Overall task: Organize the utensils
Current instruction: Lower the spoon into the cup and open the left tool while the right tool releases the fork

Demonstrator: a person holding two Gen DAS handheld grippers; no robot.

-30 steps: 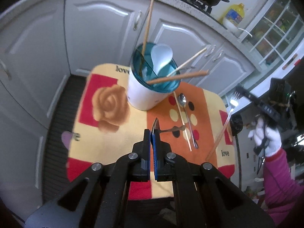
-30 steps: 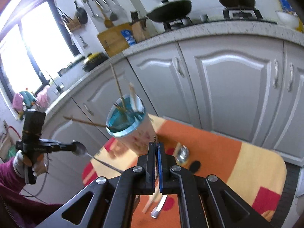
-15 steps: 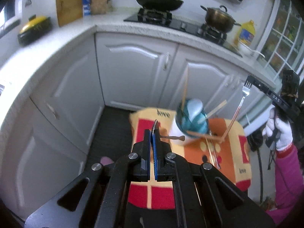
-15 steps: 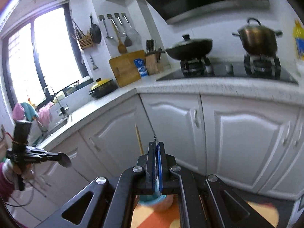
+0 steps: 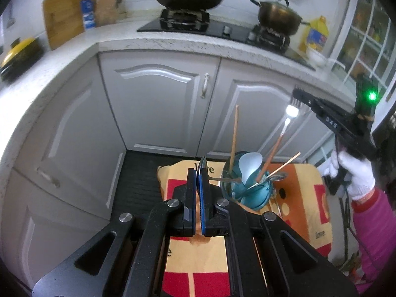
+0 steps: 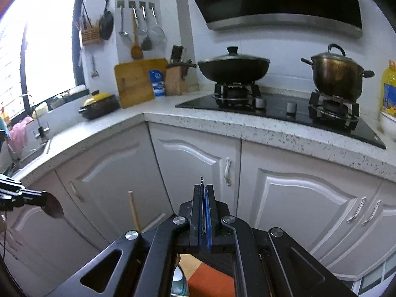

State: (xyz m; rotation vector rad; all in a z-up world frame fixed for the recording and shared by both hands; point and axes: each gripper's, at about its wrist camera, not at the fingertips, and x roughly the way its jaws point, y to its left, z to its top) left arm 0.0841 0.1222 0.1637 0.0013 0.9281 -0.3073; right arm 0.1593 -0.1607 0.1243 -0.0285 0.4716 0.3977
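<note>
The left gripper [image 5: 198, 173] is clamped on a metal spoon [image 5: 203, 165], bowl half hidden between the pads. The right gripper [image 5: 298, 96] pinches a wooden-handled metal fork [image 5: 287, 121], its lower end dipping into the teal-rimmed utensil cup [image 5: 247, 193] on the patterned orange mat [image 5: 309, 198].

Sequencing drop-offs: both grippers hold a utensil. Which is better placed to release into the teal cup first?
Right, probably. The right gripper holds the fork by its head, handle hanging down toward the cup mouth. The left gripper holds the spoon sideways beside the rim; it needs tilting.
</note>
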